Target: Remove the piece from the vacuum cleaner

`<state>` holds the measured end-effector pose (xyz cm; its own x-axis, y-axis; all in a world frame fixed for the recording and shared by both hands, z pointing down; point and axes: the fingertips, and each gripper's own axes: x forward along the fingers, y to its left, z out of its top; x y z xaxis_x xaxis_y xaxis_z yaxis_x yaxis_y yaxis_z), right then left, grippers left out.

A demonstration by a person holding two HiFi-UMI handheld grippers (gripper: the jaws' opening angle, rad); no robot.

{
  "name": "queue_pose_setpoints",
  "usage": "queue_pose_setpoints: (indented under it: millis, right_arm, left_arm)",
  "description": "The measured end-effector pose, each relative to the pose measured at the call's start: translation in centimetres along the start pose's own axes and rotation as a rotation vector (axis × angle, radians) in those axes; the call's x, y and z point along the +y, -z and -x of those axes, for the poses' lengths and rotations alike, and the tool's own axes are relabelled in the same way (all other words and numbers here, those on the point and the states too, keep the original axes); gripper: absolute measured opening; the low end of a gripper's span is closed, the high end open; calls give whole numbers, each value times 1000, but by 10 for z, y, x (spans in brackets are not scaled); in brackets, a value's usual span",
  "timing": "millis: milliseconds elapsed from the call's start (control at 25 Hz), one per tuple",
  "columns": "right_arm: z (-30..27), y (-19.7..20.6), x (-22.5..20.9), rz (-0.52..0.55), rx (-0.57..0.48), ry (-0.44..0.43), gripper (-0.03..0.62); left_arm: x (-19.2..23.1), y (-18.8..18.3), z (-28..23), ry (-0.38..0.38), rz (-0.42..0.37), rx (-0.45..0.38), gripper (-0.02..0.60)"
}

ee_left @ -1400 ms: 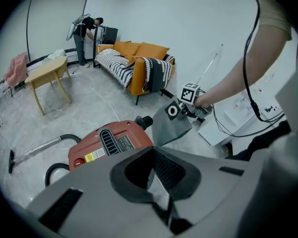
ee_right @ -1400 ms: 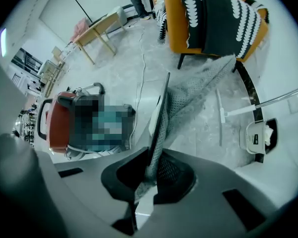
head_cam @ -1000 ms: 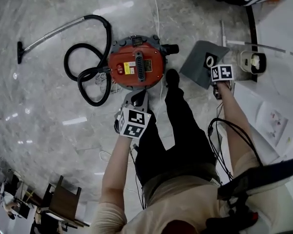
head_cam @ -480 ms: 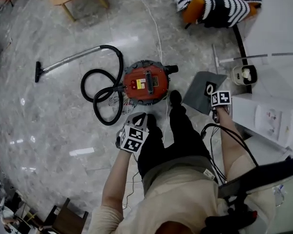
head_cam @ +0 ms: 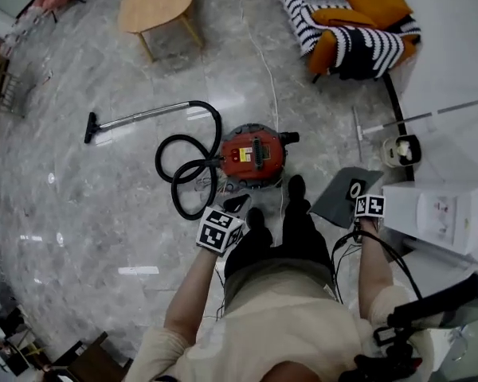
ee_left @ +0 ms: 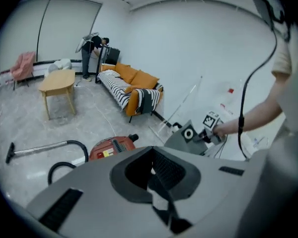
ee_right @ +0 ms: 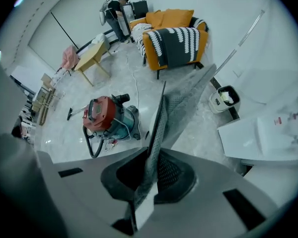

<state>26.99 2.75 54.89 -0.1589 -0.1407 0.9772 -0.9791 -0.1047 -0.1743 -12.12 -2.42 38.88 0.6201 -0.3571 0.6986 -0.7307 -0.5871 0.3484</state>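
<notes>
Left tool (head_cam: 237, 204): held out in front of the person's legs and aimed down toward the floor; its jaws are seen together with nothing between them, so it is carrying nothing.
Right tool (ee_right: 154, 167): closed on one edge of the piece, with grey mesh fabric pinched flat between the pads.
Piece (head_cam: 341, 204): a flat grey fabric bag with a round white collar, hung from the right tool beside the person's right leg — clear of the machine and off the floor.
Vacuum cleaner (head_cam: 253, 154): a red canister stood on the grey marble floor (head_cam: 103, 213) just ahead of the person's feet, apart from the piece.
Hose (head_cam: 183, 183): looped on the floor to the left of the canister, with the wand (head_cam: 143, 116) laid out beyond it.
Stage: removal is judged to be done in substance; only carrying clear and setting down seem to be left.
Doing it well: the pinch should be held firm, since only an edge is gripped; the collar is best turned upward so that dust is not shaken out; the bag should be swung wide of the cable hung from the right arm, and the hose loops should be stepped round.
Set-down: bare floor to the right is judged suitable — near the small white bin (head_cam: 401, 151).
Beyond: a wooden table (head_cam: 155, 2) and a striped sofa (head_cam: 334, 22) are seen farther off.
</notes>
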Motion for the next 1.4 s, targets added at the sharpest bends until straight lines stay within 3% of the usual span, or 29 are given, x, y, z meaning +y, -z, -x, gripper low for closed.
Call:
queue_pose_setpoints:
  millis: [40, 160, 240, 440, 640, 760, 880, 1120, 1400]
  right_arm:
    - [8, 4, -1, -1, -12, 1, 20]
    - [34, 16, -4, 2, -42, 4, 19]
    - [48, 19, -8, 10, -64, 1, 18]
    - [64, 14, -19, 38, -102, -33, 20]
    - [57, 53, -24, 83, -70, -104, 20]
    - [62, 55, -44, 145, -68, -130, 20]
    - [74, 69, -69, 199, -54, -145, 20]
    - [78, 117, -95, 184, -34, -194, 20]
    - [81, 161, -130, 276, 55, -208, 20]
  left_arm:
    - [-7, -12, 2, 19, 7, -22, 3]
    - [-29, -41, 10, 30, -119, -28, 3]
    - [-42, -55, 15, 31, -161, -51, 3]
    - [-68, -68, 21, 28, -149, -78, 3]
    - [-98, -41, 23, 2, -82, -57, 3]
    - [-130, -41, 9, -9, -59, -81, 3]
    - [-181, -52, -7, 10, -100, -110, 3]
    - [-249, -61, -11, 35, -155, -127, 3]
    - [-289, -25, 2, -15, -61, -153, 3]
